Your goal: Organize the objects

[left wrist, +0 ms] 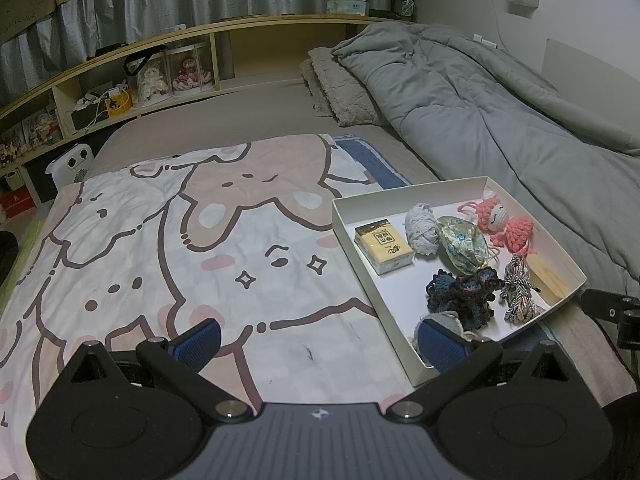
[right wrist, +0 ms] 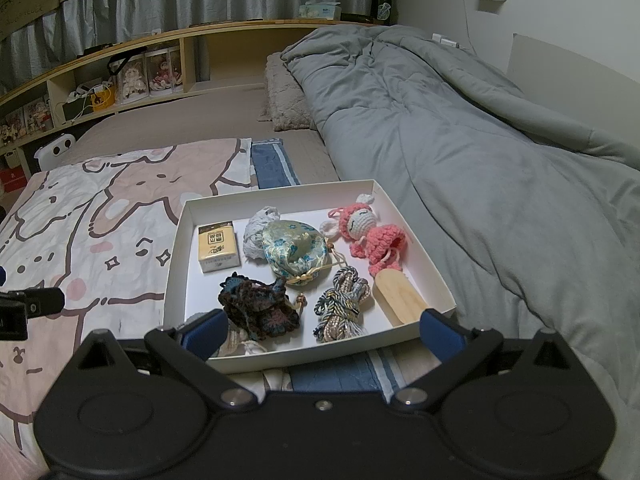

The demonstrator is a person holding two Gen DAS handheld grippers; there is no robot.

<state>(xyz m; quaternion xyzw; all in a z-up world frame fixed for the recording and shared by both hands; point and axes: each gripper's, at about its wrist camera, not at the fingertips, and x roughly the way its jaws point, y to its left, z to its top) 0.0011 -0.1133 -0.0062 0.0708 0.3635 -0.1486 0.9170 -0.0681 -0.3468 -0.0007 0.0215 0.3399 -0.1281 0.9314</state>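
Grey bedding dominates: a rumpled duvet runs along the right of the bed, and a pink cartoon blanket covers the left. On the blanket's right edge, just beside the duvet, sits a shallow white cardboard tray already holding the small things to be organized.

Inside it, a pink crochet doll lies at the far right, a brocade drawstring pouch in the middle, a dark crochet piece and a bundle of braided cord nearer the cameras. All four look soft and light, best pinched at their thickest part. A yellow packet at far left, probably tissues, looks boxy and would likely take a grip across its short sides; a pale wooden piece looks rigid and smooth, so perhaps slippery. A small grey yarn ball touches the pouch.

Crowding is the likely obstacle: neighbours touch, and loose cords may snag.

The left gripper and right gripper hover at the tray's near edge, jaws apart, holding nothing.
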